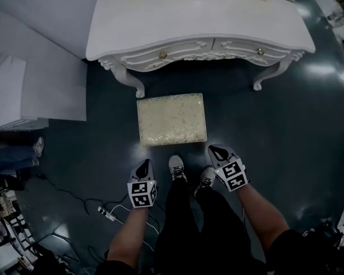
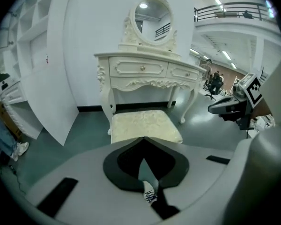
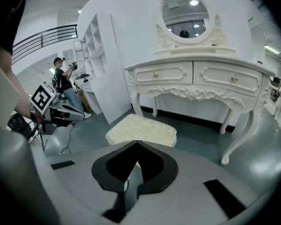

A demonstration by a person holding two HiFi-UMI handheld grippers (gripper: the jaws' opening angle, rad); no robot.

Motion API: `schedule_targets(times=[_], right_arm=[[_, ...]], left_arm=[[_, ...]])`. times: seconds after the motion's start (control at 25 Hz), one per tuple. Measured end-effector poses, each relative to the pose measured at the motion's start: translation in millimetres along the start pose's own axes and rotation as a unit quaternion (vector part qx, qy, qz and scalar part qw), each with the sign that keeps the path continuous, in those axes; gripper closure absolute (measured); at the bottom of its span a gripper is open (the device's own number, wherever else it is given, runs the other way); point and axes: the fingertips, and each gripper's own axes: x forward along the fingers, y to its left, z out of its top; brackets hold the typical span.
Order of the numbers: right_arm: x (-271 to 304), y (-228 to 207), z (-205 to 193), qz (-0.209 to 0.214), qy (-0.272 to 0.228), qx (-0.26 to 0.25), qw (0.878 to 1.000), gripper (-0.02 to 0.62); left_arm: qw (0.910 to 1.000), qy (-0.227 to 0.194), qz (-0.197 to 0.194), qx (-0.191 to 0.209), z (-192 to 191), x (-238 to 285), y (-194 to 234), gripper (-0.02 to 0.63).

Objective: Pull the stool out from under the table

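The cream cushioned stool (image 1: pixel 172 119) stands on the dark floor in front of the white dressing table (image 1: pixel 200 27), its far edge about level with the table's front legs. It also shows low in the left gripper view as the stool (image 2: pixel 145 125) and in the right gripper view as the stool (image 3: pixel 140 129). My left gripper (image 1: pixel 142 168) hangs above the floor near the stool's near-left corner, jaws shut and empty. My right gripper (image 1: pixel 218 152) is held off the near-right corner, also shut with nothing in it. Neither touches the stool.
A white shelf unit (image 1: pixel 40 85) stands left of the table. Cables and a power strip (image 1: pixel 106 212) lie on the floor at the lower left. The person's shoes (image 1: pixel 176 166) are just behind the stool. Another person (image 3: pixel 61 76) stands far off near the shelves.
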Motion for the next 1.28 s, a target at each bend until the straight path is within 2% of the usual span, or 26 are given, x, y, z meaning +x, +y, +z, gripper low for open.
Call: schedule_targets(times=[0.16, 0.36, 0.48, 0.64, 0.88, 1.08, 1.28], right_arm=[[-53, 3, 64, 0.001, -0.043, 0.014, 0.999, 0.568], [-126, 18, 126, 0.008, -0.091, 0.037, 0.995, 0.569], [-173, 24, 151, 0.004, -0.118, 0.039, 0.992, 0.568], [-222, 31, 162, -0.001, -0.145, 0.062, 0.988, 0.568], [-271, 46, 162, 0.015, -0.162, 0.088, 0.983, 0.568], [-280, 64, 161, 0.041, -0.167, 0.078, 0.982, 0.568], [-281, 105, 165, 0.064, -0.16, 0.062, 0.983, 0.568]], left_arm=[[0.9985, -0.032, -0.038, -0.023, 69, -53, -49, 0.598], [0.9925, -0.049, -0.112, -0.014, 126, -108, -117, 0.598], [0.9881, -0.06, -0.141, -0.003, 153, -136, -151, 0.598], [0.9827, -0.079, -0.168, 0.003, 184, -169, -180, 0.598], [0.9792, -0.09, -0.182, -0.011, 198, -216, -202, 0.598], [0.9795, -0.096, -0.176, -0.021, 190, -232, -207, 0.598], [0.9785, -0.097, -0.181, -0.017, 180, -248, -197, 0.598]])
